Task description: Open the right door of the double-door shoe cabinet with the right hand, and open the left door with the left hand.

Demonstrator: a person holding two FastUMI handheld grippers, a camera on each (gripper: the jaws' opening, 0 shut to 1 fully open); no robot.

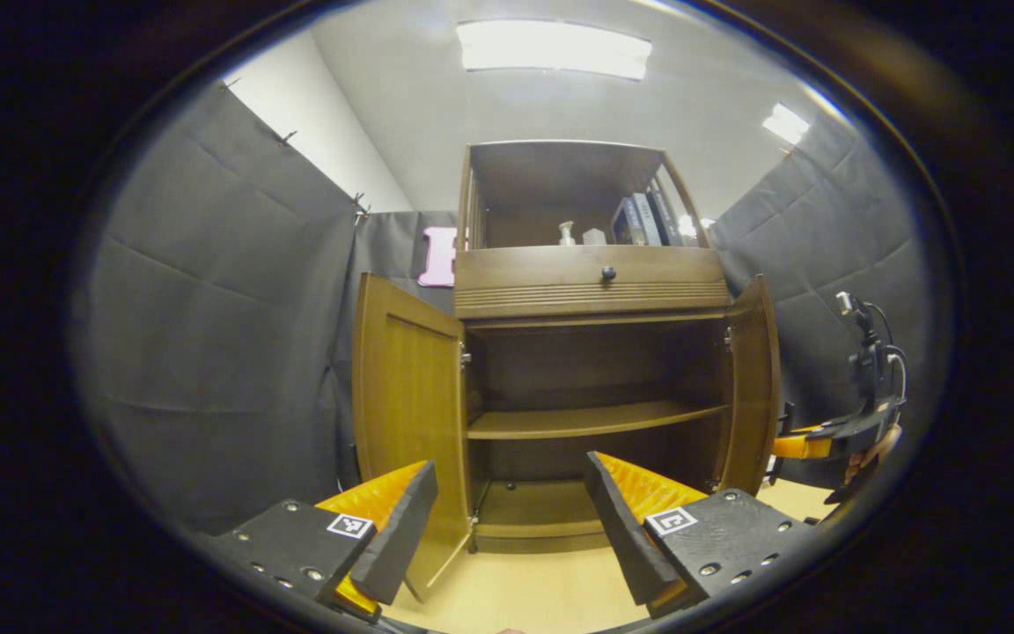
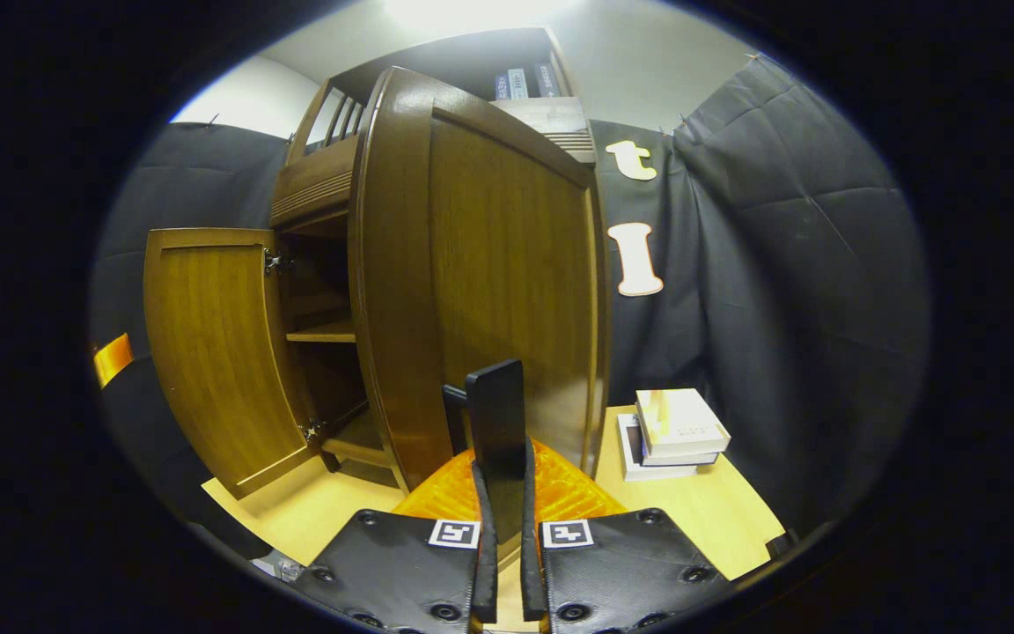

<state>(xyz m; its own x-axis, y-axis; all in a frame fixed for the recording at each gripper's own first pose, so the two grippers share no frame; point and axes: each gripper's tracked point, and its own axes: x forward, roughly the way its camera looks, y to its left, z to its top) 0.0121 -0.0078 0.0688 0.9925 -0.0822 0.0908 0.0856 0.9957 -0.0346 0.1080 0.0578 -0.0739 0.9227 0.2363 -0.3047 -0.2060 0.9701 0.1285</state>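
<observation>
While stacked books [image 2: 676, 431] rest on the table [image 2: 709, 519] beside the cabinet [image 1: 591, 282], both doors stand open: left gripper [image 1: 507, 519] gapes empty before the left door [image 1: 406, 414]; right gripper [image 2: 502, 519] pinches the right door [image 2: 489, 264] handle [image 2: 494, 418].

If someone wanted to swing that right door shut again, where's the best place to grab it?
Probably the dark upright handle on the right door, pinched from its two sides, coming straight at the door's outer face. It stands proud of the flat panel; the right gripper has it there now.

Screwed black tongs [image 1: 507, 519] bodies carry square markers.
</observation>
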